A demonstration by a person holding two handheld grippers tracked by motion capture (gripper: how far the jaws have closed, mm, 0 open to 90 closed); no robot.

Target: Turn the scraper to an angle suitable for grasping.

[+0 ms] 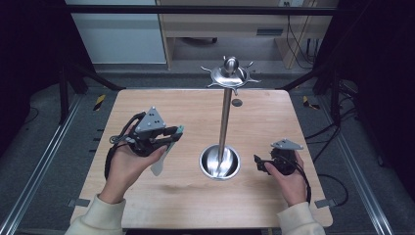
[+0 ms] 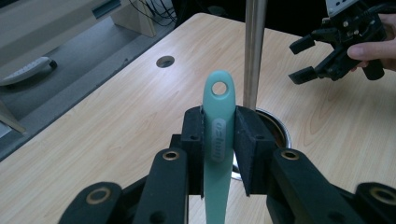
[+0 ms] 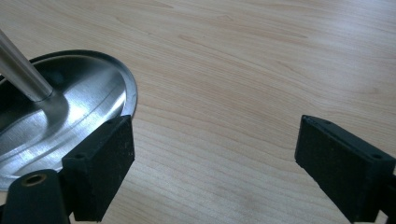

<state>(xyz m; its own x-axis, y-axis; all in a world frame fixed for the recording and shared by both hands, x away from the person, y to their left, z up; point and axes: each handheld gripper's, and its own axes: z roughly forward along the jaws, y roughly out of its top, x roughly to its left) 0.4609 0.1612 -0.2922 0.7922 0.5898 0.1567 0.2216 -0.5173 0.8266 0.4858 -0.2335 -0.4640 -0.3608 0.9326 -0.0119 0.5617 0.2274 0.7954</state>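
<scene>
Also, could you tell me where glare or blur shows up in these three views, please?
High view: surroundings dark, table evenly lit, glare on the stand's dish. Left gripper view: the turquoise handle is sharp, the near jaw links soft. Right gripper view: bright streaks on the dish, slightly soft jaws.

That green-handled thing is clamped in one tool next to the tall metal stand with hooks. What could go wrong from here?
The left tool pinches the green utensil by its handle alone, so it might twist or slip in the grip. The hanging hole sits at the handle's tip, and the hooks are small and high, so threading one could easily miss. A knock against the thin pole might rock the stand; the open right tool isn't steadying it.
</scene>
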